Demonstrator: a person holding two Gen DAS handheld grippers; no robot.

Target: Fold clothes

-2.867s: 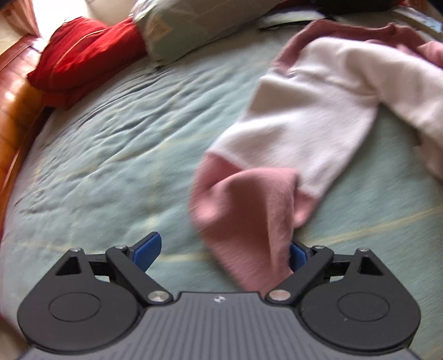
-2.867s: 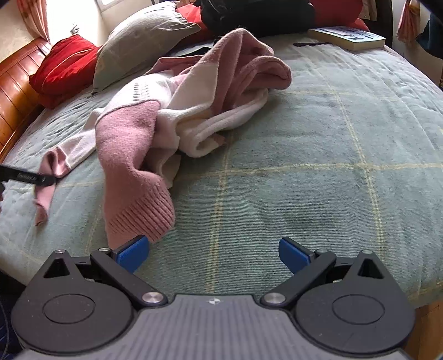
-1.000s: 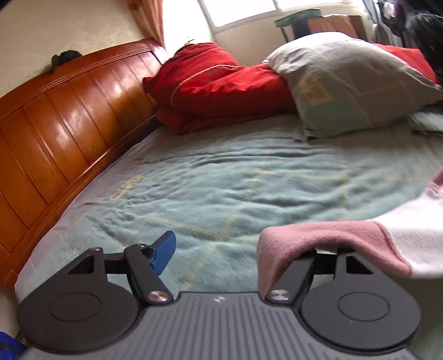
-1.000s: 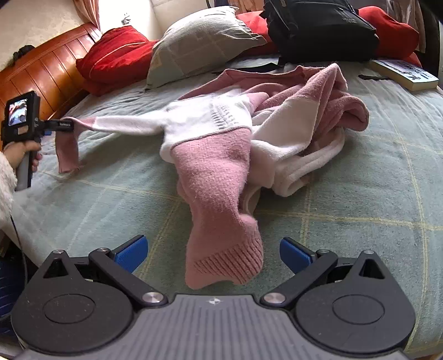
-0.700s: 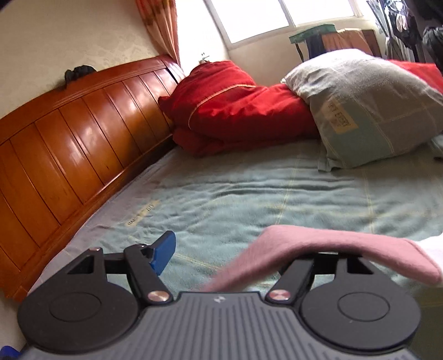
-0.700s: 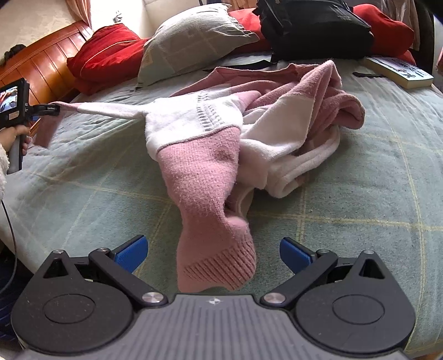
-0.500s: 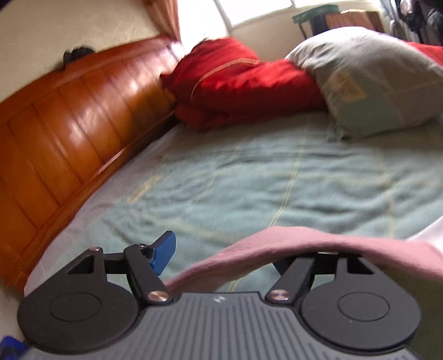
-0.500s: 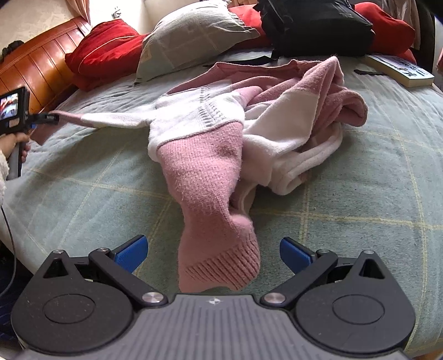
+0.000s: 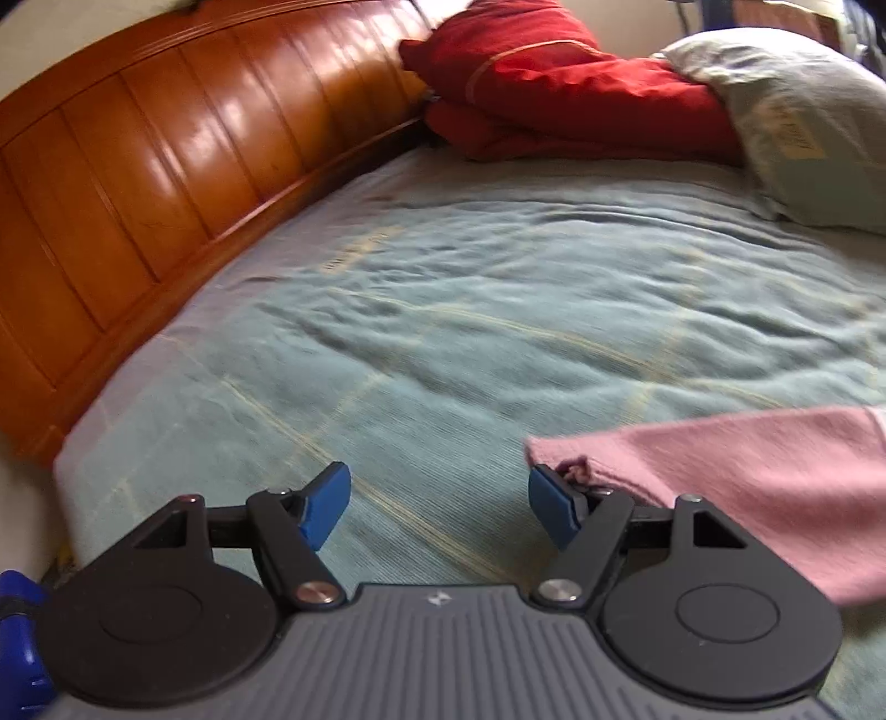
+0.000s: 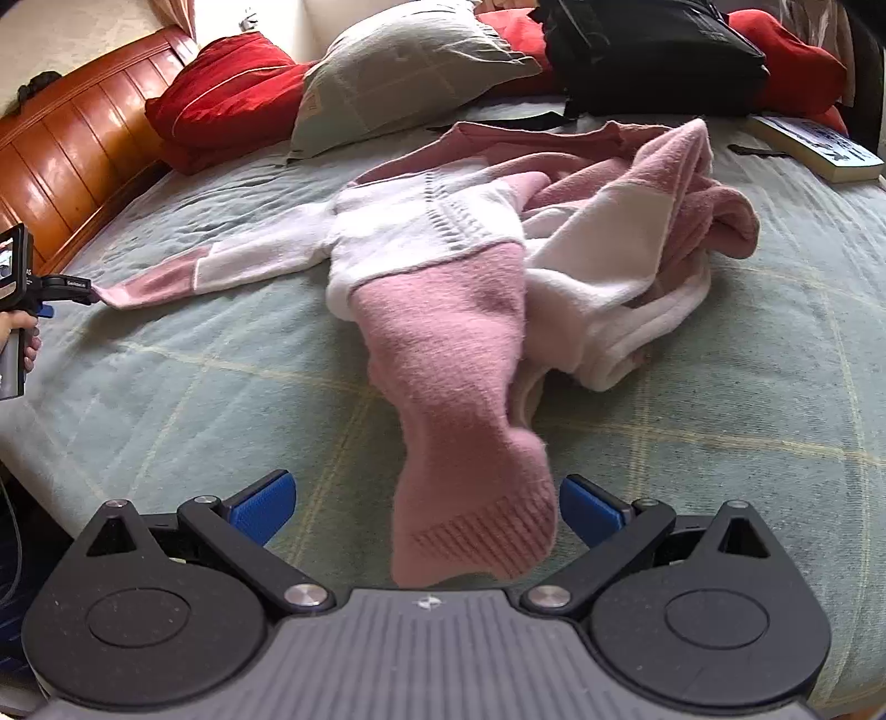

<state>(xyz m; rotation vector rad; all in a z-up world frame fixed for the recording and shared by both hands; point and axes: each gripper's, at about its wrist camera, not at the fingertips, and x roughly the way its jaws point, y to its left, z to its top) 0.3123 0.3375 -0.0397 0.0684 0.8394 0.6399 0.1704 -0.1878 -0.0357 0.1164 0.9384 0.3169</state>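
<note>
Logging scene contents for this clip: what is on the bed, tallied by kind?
Sweaters: 1, pink and white sweater
Pillows: 1, grey pillow
Red bedding bundles: 2, red bundle and red bundle at the back right
Bags: 1, black bag
Books: 1, book
Total: 6

Fuzzy knit sweater (image 10: 443,343); glossy wooden headboard (image 9: 166,183); matt woven bedspread (image 9: 498,310).

green bed (image 10: 747,399), sweater (image 10: 443,310), pillows (image 10: 398,72), book (image 10: 819,147)
</note>
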